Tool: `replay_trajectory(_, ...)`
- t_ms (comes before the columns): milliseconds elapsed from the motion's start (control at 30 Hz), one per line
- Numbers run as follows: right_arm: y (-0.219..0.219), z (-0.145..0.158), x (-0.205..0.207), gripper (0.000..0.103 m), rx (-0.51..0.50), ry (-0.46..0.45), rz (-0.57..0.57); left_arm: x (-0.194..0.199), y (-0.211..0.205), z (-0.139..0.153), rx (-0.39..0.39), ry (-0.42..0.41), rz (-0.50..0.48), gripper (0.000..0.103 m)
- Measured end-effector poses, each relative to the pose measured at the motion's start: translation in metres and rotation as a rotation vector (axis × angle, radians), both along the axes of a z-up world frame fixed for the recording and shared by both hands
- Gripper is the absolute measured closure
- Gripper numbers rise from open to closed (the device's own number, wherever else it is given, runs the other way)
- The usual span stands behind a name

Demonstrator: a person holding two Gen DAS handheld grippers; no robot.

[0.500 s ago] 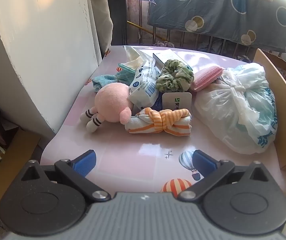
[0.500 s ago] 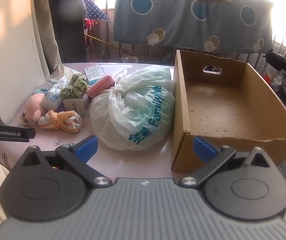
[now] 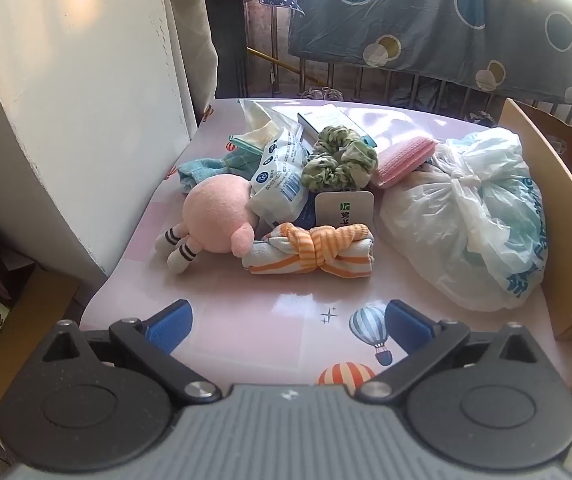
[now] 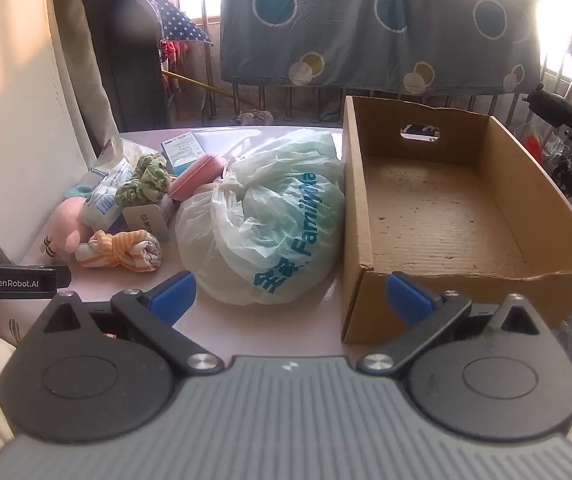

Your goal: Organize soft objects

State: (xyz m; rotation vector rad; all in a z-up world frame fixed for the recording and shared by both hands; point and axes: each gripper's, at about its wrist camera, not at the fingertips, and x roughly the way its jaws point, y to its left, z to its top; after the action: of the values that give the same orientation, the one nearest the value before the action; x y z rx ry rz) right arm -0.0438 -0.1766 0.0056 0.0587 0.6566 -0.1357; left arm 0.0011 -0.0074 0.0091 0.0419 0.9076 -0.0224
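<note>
Nothing picked yet: soft things piled left, cardboard box (image 4: 437, 216) empty at right.
Left gripper (image 3: 287, 320) and right gripper (image 4: 289, 292) hover, jaws released; the near knotted striped cloth (image 3: 313, 254) looks likeliest first.

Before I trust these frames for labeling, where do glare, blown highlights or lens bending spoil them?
Left wrist view: sun glare on the glossy table in front of the striped knotted cloth, upper right corner blown white. Right wrist view: windows overexposed, cardboard box edges bowed by fisheye, plastic bag still sharp.
</note>
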Motion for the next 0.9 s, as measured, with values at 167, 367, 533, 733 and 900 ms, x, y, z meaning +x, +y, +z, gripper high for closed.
replay_trajectory(167, -0.012, 0.004, 0.002, 0.001, 0.022, 0.009, -0.001, 0.001, -0.006, 0.001, 0.007, -0.006, -0.016, 0.000)
replay_trajectory(367, -0.015, 0.002, 0.003, 0.001, 0.033, 0.014, -0.005, 0.001, -0.005, 0.001, 0.007, -0.009, -0.020, 0.000)
replay_trajectory(533, -0.015, 0.000, 0.003, 0.001, 0.032, 0.019, -0.016, 0.002, -0.005, -0.001, 0.003, -0.010, -0.018, 0.000)
replay_trajectory(733, -0.018, -0.002, 0.005, 0.001, 0.030, 0.027, -0.030, 0.002, -0.006, -0.001, 0.009, -0.007, -0.023, 0.000)
replay_trajectory(900, -0.020, -0.002, 0.005, 0.001, 0.034, 0.031, -0.043, 0.002, -0.009, -0.001, 0.014, -0.009, -0.024, 0.000)
